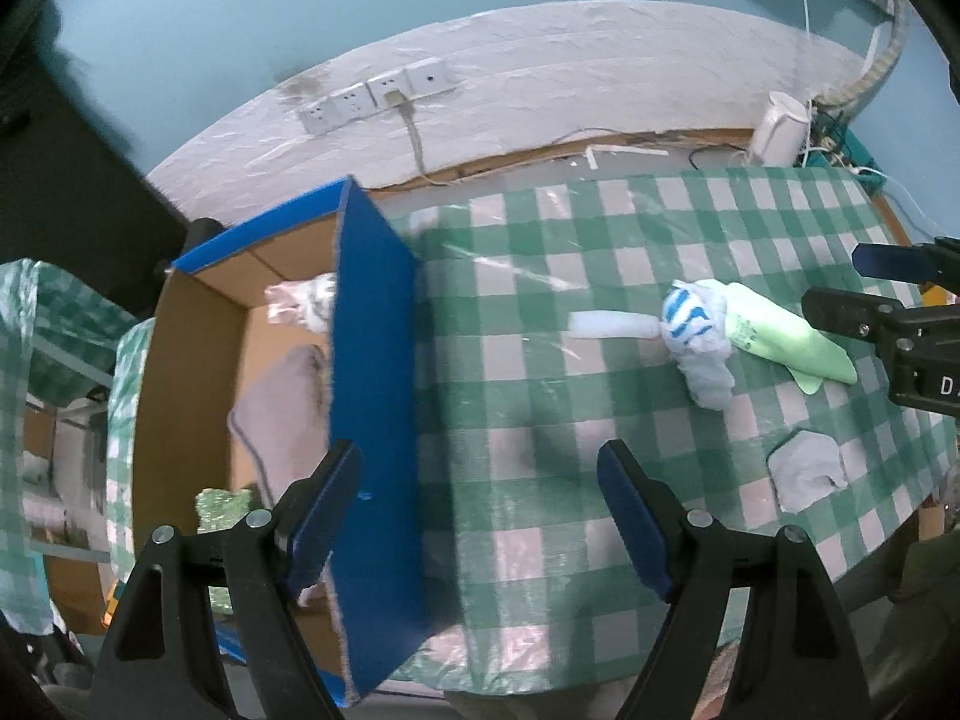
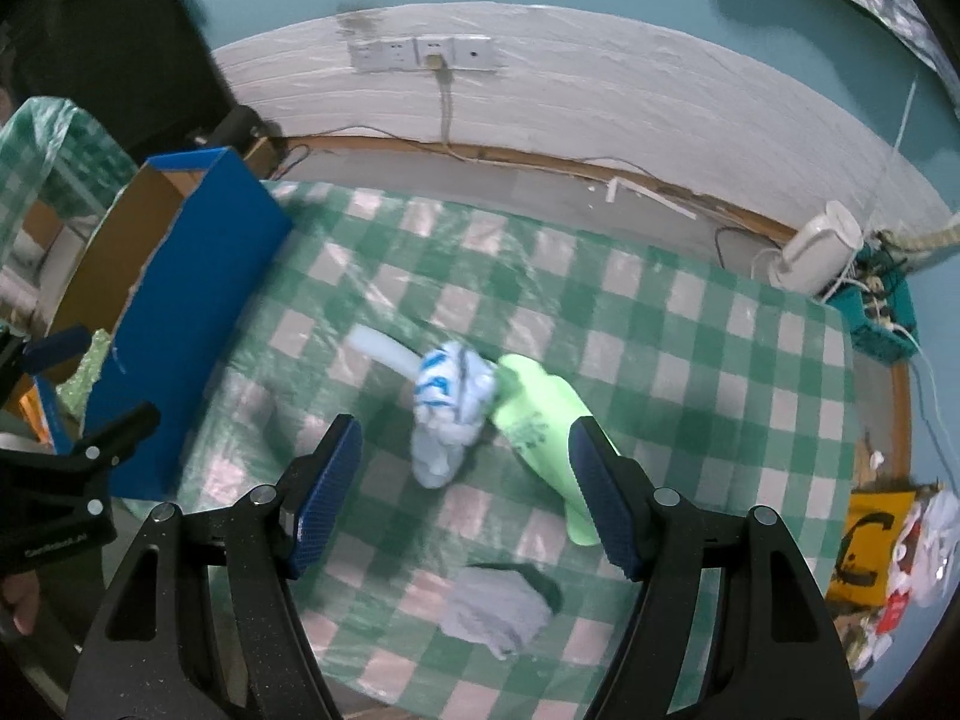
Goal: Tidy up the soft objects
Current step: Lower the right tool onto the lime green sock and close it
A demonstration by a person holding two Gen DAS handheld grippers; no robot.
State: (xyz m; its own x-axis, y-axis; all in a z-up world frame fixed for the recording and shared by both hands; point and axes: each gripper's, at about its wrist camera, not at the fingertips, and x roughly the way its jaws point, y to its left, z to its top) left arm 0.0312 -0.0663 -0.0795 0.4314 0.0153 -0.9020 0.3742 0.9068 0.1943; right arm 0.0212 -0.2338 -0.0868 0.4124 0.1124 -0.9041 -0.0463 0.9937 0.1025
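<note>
On the green-checked tablecloth (image 2: 690, 360) lie a white bundle with blue stripes (image 2: 450, 396), a light green sock (image 2: 540, 420), a white tube-shaped sock (image 2: 384, 351) and a grey folded cloth (image 2: 498, 606). My right gripper (image 2: 467, 438) hangs open over the striped bundle (image 1: 696, 324) and the green sock (image 1: 780, 330), holding nothing. At the table's left stands a blue cardboard box (image 1: 372, 360) with a grey sock (image 1: 282, 396) and a pink-white item (image 1: 300, 300) inside. My left gripper (image 1: 480, 480) is open and empty above the box's right wall.
A wall with a socket strip (image 2: 426, 54) and a cable runs behind the table. A white appliance (image 2: 816, 252) and a teal basket with cords (image 2: 888, 318) sit at the far right corner. A green glittery item (image 1: 222, 504) lies in the box.
</note>
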